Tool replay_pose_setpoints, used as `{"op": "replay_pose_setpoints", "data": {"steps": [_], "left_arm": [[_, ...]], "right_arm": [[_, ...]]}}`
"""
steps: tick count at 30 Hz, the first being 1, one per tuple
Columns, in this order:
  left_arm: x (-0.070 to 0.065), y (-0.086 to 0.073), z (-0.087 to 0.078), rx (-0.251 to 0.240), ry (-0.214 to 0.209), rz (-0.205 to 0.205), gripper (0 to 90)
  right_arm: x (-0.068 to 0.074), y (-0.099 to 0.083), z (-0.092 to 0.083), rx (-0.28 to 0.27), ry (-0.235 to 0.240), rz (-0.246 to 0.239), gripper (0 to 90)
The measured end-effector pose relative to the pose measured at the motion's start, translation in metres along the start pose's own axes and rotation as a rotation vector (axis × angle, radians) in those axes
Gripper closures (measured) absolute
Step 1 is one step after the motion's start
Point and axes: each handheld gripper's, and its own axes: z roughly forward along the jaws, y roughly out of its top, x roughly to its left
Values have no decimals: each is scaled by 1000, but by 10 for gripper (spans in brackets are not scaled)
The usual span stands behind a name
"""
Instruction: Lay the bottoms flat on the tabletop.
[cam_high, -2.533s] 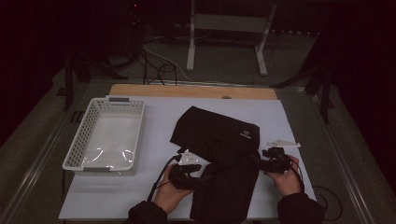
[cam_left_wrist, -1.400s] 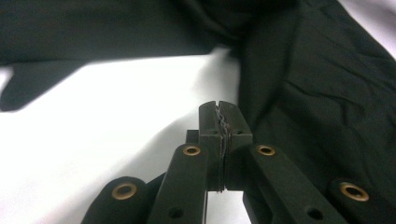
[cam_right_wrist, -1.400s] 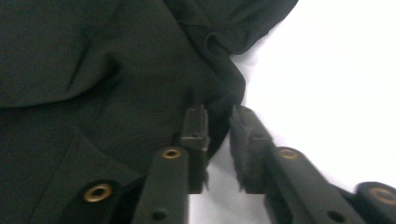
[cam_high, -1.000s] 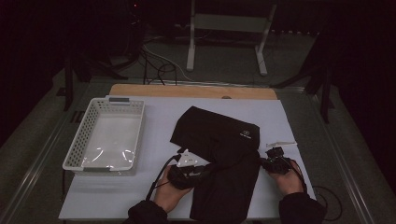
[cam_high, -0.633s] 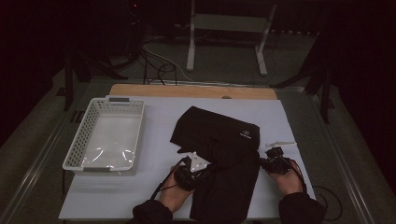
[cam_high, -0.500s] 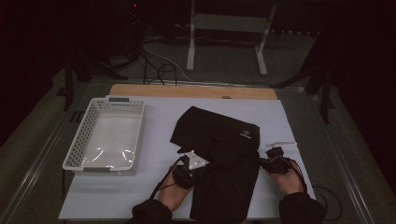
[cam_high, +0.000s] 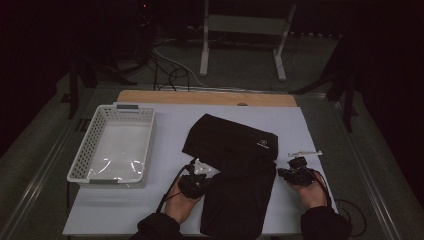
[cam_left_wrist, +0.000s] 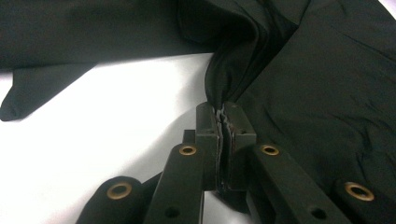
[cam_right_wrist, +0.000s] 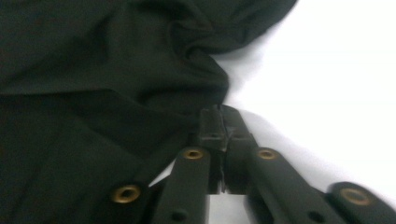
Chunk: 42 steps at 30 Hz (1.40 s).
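high view | white table (cam_high: 310, 135) – dark room | both claws pinch black garment (cam_high: 240, 165) – basket (cam_high: 112, 150) left

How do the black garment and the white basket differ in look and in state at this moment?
The black garment is dark, soft and creased; the white basket is pale, stiff and perforated. The garment lies in the middle of the table, the basket at its left side. The garment is pinched at both side edges, by the left tool and the right tool; the basket stands untouched. Both rest on the white table.
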Motion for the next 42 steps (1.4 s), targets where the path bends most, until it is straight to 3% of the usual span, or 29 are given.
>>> {"op": "replay_pose_setpoints", "data": {"steps": [2,5,13,16,19,22,25,26,28,34,42], "left_arm": [[0,0,0,-1,0,-2,868],[1,0,0,0,3,-1,868],[8,-1,-4,10,52,-20,868],[11,-1,-5,8,57,-40,868],[11,-2,-5,11,55,-35,869],[9,-2,-5,11,54,-32,869],[8,-2,-5,17,46,-30,869],[7,-2,-5,19,43,-29,869],[6,-2,-5,22,36,-25,869],[-1,-2,-5,34,1,-10,868],[-27,1,4,42,-53,52,868]], "right_arm": [[0,0,0,-12,26,17,727],[2,0,3,-14,30,12,626],[20,1,9,17,72,-43,582],[21,1,8,19,72,-42,563],[25,1,9,23,73,-40,557],[34,2,10,38,63,-54,603],[41,1,9,53,7,-75,763],[42,1,9,57,-2,-76,833],[42,1,9,64,-1,-73,886],[34,1,4,93,-3,-83,900],[18,-2,-2,106,-61,-60,900]]}}
